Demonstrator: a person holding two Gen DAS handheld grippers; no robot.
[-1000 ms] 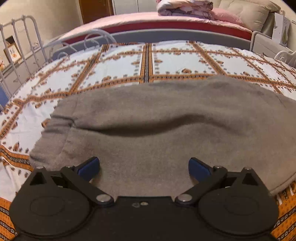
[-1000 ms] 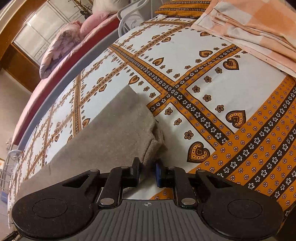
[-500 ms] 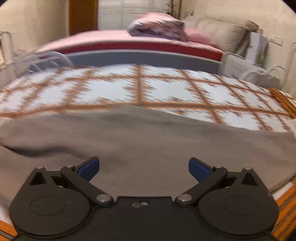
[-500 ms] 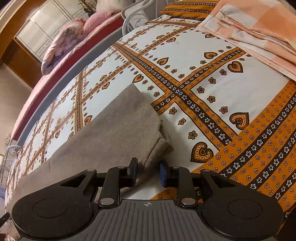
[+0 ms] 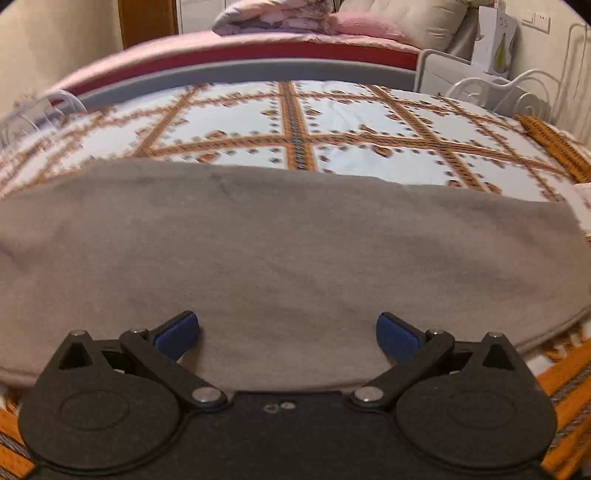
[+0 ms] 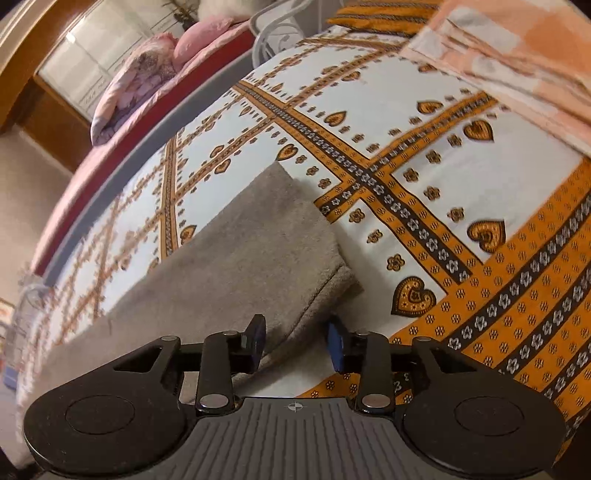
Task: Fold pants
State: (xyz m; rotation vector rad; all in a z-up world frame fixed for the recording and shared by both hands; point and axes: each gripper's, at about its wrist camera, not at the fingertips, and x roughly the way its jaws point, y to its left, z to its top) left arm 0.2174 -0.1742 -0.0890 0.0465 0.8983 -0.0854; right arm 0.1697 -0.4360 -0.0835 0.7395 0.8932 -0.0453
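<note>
Grey fleece pants (image 5: 280, 251) lie flat across the patterned bedspread (image 5: 332, 122), one long band filling the left wrist view. My left gripper (image 5: 288, 328) hovers over their near edge, open wide, blue pads apart with nothing pinched. In the right wrist view the pants (image 6: 236, 258) end in a hemmed corner near the orange border. My right gripper (image 6: 295, 338) straddles that corner. Its jaws are opening, the hem lies loose between them, and a gap shows beside the right pad.
A folded peach checked cloth (image 6: 517, 62) lies at the far right of the bed, with an orange pillow (image 6: 380, 14) behind it. A white metal bed frame (image 5: 517, 88) rims the far side. Beyond stands a second bed with pink bedding (image 5: 258, 40).
The left gripper swept sideways along the pants, and their bunched left end has left its view. The right gripper's jaws spread apart and let go of the hem corner, staying in place.
</note>
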